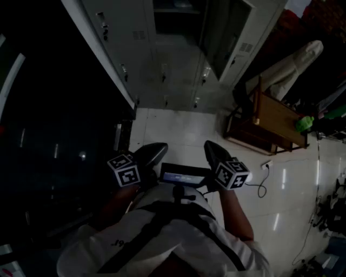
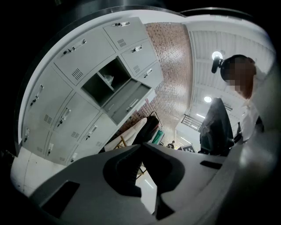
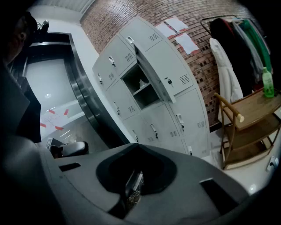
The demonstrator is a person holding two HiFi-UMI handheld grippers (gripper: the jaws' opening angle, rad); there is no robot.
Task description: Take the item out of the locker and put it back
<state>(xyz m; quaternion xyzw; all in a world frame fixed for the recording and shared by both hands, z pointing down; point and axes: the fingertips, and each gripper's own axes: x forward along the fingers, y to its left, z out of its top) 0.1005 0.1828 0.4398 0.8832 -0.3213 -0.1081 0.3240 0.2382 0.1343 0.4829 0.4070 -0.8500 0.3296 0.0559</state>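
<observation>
The person stands on a pale tiled floor (image 1: 178, 130) facing a bank of grey lockers (image 3: 175, 74), well back from it, with both grippers drawn in close to the chest on either side of a small screen (image 1: 184, 176) strapped to the white shirt (image 1: 135, 238). The left gripper (image 2: 141, 144) points level. Its jaws meet at the tips and nothing sits between them; only floor shows through the gap lower down. The right gripper (image 3: 136, 145) tilts a little downward, its jaws likewise pressed together and empty. One locker compartment (image 2: 103, 83) stands open, its door (image 2: 127, 102) swung out. A shelf divides this compartment, and the item (image 3: 141, 82), a small pale thing too small to identify, rests on that shelf in the upper part. It is well apart from both grippers. In the head view the open compartment is dark and the item cannot be made out. To the right of the lockers a white coat (image 3: 224, 74) hangs against a brick wall (image 3: 145, 13), which carries a few sheets of paper (image 3: 175, 24). Beside the coat stands a wooden rack (image 3: 248, 127) with a green bottle (image 3: 268, 82) upright on its top shelf.
</observation>
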